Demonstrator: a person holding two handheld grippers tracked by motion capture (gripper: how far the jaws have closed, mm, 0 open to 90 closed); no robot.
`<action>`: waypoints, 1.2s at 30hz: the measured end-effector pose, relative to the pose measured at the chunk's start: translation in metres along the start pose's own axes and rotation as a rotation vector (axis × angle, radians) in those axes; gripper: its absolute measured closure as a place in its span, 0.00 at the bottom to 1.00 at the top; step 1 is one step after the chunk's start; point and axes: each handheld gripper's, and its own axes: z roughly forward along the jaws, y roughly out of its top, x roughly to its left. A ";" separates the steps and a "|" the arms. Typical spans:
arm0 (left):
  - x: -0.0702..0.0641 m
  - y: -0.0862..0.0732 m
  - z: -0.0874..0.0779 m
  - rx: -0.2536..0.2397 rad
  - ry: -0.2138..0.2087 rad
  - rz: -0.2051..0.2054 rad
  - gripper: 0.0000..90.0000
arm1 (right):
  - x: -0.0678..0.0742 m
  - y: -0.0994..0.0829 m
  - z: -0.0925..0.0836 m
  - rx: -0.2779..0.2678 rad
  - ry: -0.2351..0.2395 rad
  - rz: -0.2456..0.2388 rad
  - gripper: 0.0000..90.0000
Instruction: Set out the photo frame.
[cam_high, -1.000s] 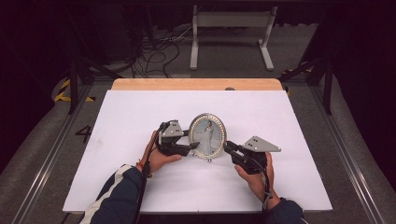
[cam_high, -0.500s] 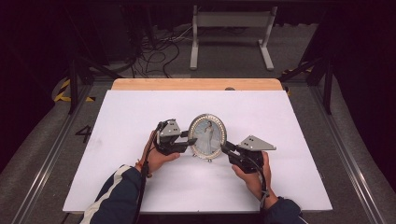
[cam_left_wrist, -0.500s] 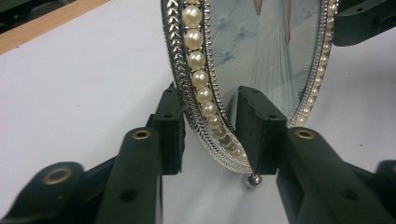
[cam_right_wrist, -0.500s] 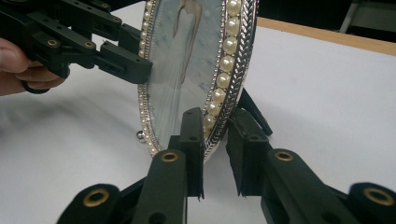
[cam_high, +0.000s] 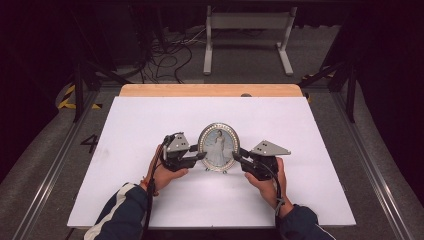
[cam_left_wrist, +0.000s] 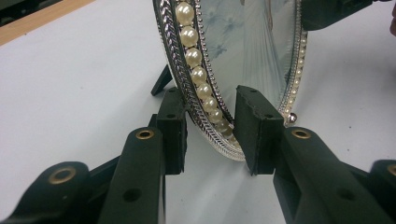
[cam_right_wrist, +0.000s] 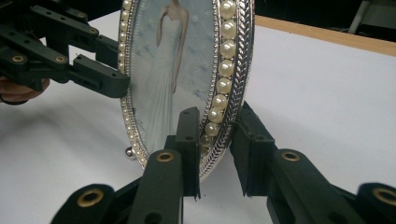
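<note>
An oval picture frame (cam_high: 218, 146) with a silver, pearl-set rim and a photo of a figure in a white dress stands upright on the white table (cam_high: 150, 125). My left gripper (cam_high: 201, 152) holds its left edge. In the left gripper view, the left gripper (cam_left_wrist: 210, 135) has a pad on each side of the frame's (cam_left_wrist: 252, 46) rim. My right gripper (cam_high: 236, 154) is at the right edge. In the right gripper view the right gripper (cam_right_wrist: 215, 149) pinches the frame's (cam_right_wrist: 163, 70) lower rim. Its jaws have just been easing open slightly, and the rim is still between them.
A wooden strip (cam_high: 210, 90) runs along the table's far edge. Beyond it, on the floor, are a metal stand (cam_high: 247, 35) and loose cables (cam_high: 170, 50). Rails run along both sides of the table. White tabletop lies all round the frame.
The right gripper has edged a little toward the frame. The frame and the left hand stand much as before.
</note>
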 end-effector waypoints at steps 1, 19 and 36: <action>0.000 0.000 -0.001 0.002 0.001 -0.003 0.73 | 0.000 0.000 0.000 0.001 0.001 -0.002 0.81; -0.003 -0.002 -0.003 0.004 0.010 -0.004 0.74 | -0.001 0.003 0.004 0.013 0.010 -0.021 0.79; -0.002 -0.002 -0.004 0.003 0.000 -0.006 0.74 | -0.002 0.004 0.005 0.013 0.008 -0.035 0.78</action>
